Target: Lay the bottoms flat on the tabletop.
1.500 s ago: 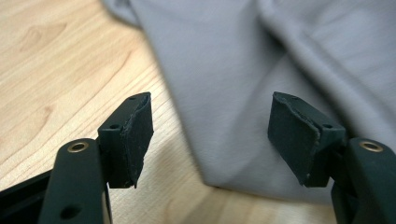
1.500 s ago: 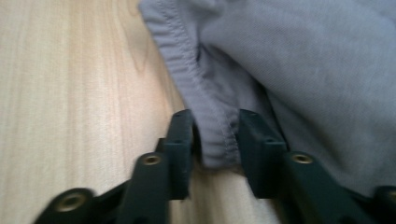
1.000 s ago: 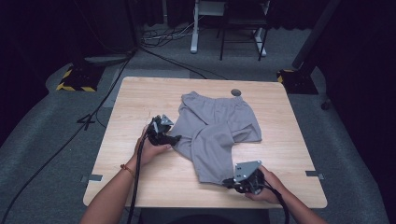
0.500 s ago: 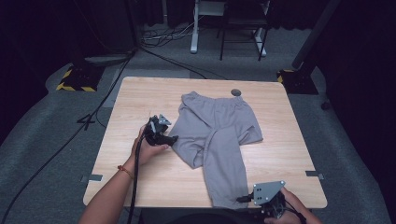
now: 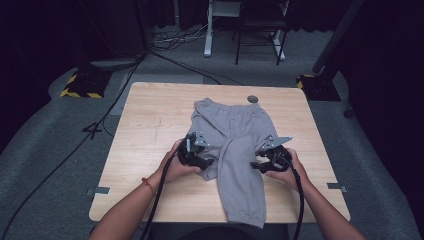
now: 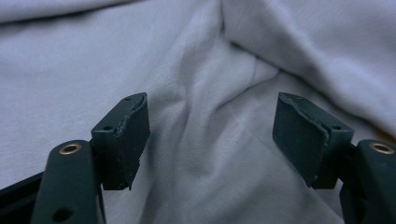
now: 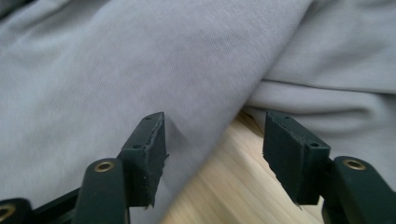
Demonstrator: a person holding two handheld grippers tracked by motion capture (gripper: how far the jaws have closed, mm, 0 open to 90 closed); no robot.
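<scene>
Grey sweatpants [image 5: 232, 130] lie on the wooden table [image 5: 150, 125], waistband at the far side, one leg [image 5: 245, 200] stretched to the front edge. My left gripper [image 5: 206, 162] rests at the pants' left side. Its jaws have just been opening, and in the left gripper view they [image 6: 212, 135] stand open over creased grey fabric [image 6: 205, 84] without pinching it. My right gripper [image 5: 256, 164] is at the pants' right side. Its jaws have also just been opening; in the right gripper view they [image 7: 215, 149] stand open above the cloth's edge [image 7: 140, 70] and bare wood [image 7: 224, 186].
A small dark round thing [image 5: 252, 99] sits on the table beyond the waistband. Behind the table are a white desk leg [image 5: 207, 30], a chair and floor cables. Yellow-and-black striped bases [image 5: 80, 85] stand on the grey floor at both far corners.
The right gripper pulled the pant leg straight to the front edge, let it go and moved back up to the pants' right side. The left gripper shifted slightly right onto the cloth.
</scene>
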